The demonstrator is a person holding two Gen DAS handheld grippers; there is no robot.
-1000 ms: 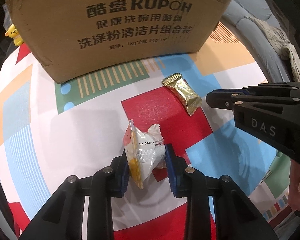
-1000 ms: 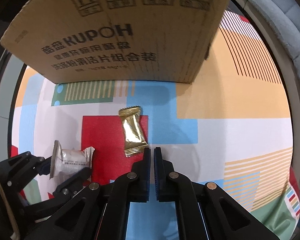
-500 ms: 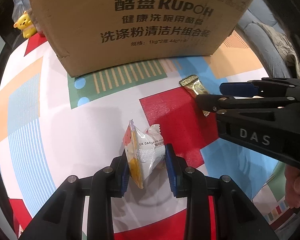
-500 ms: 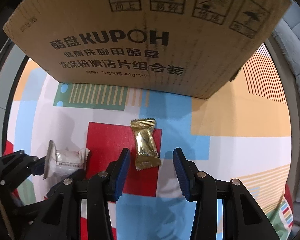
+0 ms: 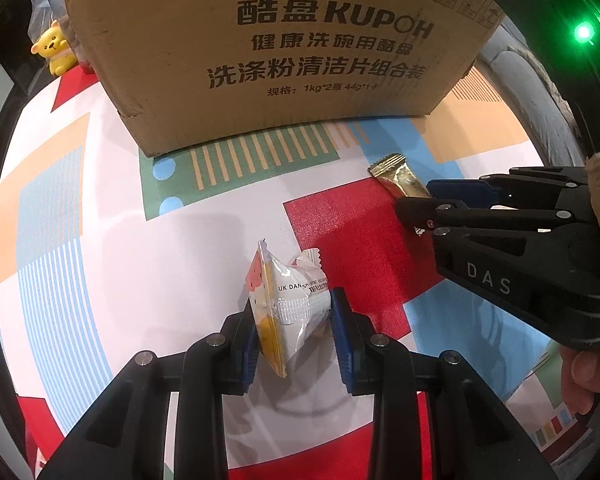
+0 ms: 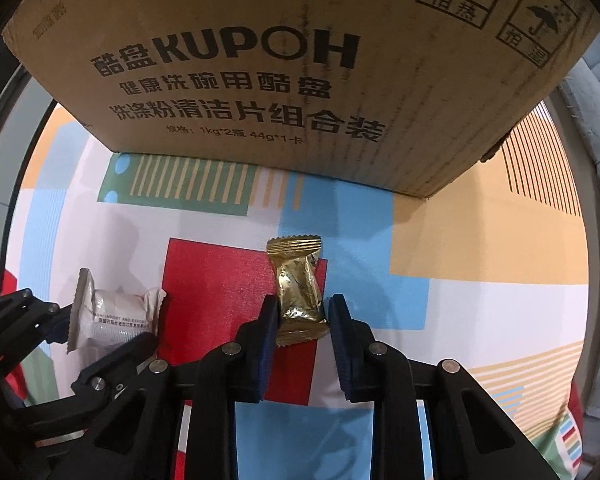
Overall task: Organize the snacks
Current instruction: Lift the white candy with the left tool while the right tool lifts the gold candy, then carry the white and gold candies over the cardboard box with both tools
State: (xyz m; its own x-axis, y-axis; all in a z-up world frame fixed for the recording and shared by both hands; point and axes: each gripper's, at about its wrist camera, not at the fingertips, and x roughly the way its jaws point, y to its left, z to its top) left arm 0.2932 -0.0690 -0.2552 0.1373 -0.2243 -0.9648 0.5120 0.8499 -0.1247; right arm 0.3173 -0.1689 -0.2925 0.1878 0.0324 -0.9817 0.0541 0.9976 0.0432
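Right wrist view: gold snack only half inside the closing jaws

Right wrist view shows us the gold snack (image 6: pixel 300 288) lying on the red patch of the bench (image 6: pixel 480 320), just in front of the cardboard box (image 6: pixel 260 80). The right gripper (image 6: pixel 303 320) has its blue pads (image 6: pixel 269 320) on both sides of the lower half of the wrapper, and its jaws are closing. We judge the pads touch the foil or nearly so, but a firm clamp we cannot confirm.

The first risk, in our judgement, is the foil. It looks smooth and crinkled, and only the lower part is between the pads, so the packet may slip out or tilt when it is lifted. If the pads catch only the flat sealed end, the packet may swing.

In the left wrist view, the left gripper (image 5: pixel 294 320) is clamped on the white snack (image 5: pixel 284 304), which stands on edge between the pads. This wrapper is puffy; a hard squeeze could crush what is inside.

The two grippers are near each other, so a careless lift may knock one against the other. The box wall is tall, and we think a low carry could hit it.
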